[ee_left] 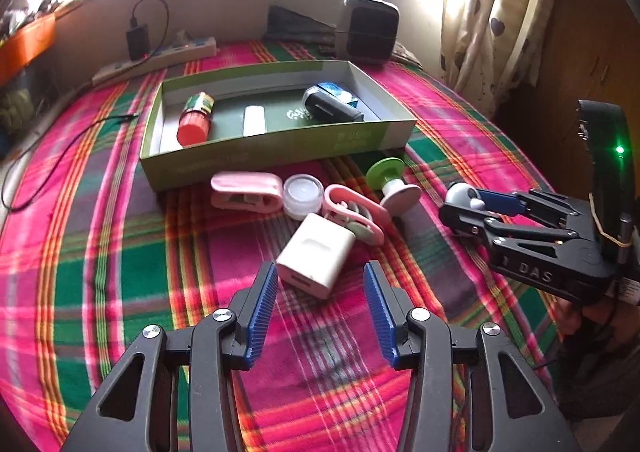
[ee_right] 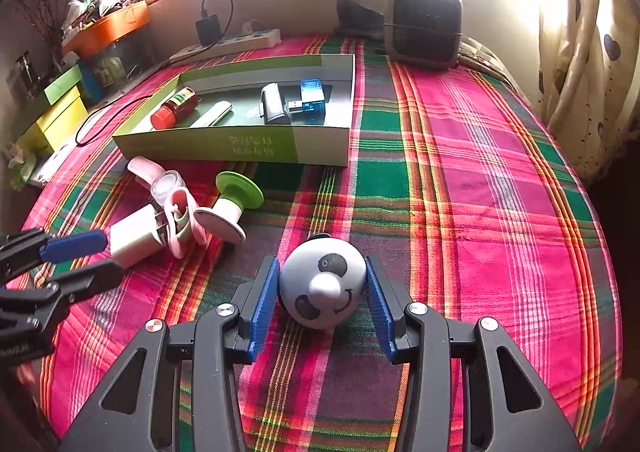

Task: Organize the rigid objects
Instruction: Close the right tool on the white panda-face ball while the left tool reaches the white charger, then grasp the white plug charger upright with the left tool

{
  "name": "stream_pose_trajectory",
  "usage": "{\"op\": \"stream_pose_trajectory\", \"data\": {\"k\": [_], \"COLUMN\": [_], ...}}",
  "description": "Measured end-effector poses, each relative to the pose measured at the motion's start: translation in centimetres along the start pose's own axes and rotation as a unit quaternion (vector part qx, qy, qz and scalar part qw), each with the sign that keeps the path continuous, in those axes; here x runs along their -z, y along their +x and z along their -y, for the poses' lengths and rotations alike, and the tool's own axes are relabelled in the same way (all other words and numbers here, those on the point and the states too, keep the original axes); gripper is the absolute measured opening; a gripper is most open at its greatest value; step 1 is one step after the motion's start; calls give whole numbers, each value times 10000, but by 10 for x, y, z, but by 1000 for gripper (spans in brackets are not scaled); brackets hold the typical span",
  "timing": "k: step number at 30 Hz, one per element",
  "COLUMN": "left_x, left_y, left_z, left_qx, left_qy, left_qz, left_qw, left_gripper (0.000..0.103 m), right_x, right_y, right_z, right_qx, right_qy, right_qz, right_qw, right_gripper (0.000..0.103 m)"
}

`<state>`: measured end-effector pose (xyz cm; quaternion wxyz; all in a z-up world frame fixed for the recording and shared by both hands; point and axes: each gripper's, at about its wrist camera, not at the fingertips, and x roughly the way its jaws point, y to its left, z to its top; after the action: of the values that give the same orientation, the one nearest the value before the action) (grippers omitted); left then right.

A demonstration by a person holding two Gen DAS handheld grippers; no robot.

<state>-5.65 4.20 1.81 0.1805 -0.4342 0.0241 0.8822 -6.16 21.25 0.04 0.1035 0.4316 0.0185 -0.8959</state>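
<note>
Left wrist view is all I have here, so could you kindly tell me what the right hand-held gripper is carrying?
Observer: The right hand-held gripper is shut on a grey panda-face ball, with one blue pad on each side.
Operator: Thank you. Which way does the face point?
Observer: Towards the right wrist camera, so its nose, black eye patches and smile all show.
Operator: And is anything next to the blue case in the box?
Observer: Yes. In the green box, what looks like a small black USB plug sits at the left side of the blue case.
</note>
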Motion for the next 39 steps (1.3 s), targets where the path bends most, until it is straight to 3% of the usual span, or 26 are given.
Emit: {"op": "stream_pose_trajectory", "data": {"k": [10, 25, 32, 39], "left_x": [-13, -18, -14, -5], "left_y": [22, 30, 27, 19], "left_z": [6, 4, 2, 1], "left_qx": [-163, -129, -15, 20], "left_qy": [410, 391, 302, 198], "left_qz": [-207, -197, -162, -118], "left_qw": [9988, 9990, 9994, 9997], "left_gripper": [45, 44, 35, 33], "right_x": [0, 0, 0, 0], "right_y": [0, 0, -1, 0], "right_z": [0, 1, 0, 1], "right_qx": [-12, -43, -46, -47], "right_qy": [11, 29, 34, 34], "right_qz": [0, -20, -21, -20], "right_qw": [10000, 10000, 10000, 10000], "right_gripper": [44, 43, 43, 43]}}
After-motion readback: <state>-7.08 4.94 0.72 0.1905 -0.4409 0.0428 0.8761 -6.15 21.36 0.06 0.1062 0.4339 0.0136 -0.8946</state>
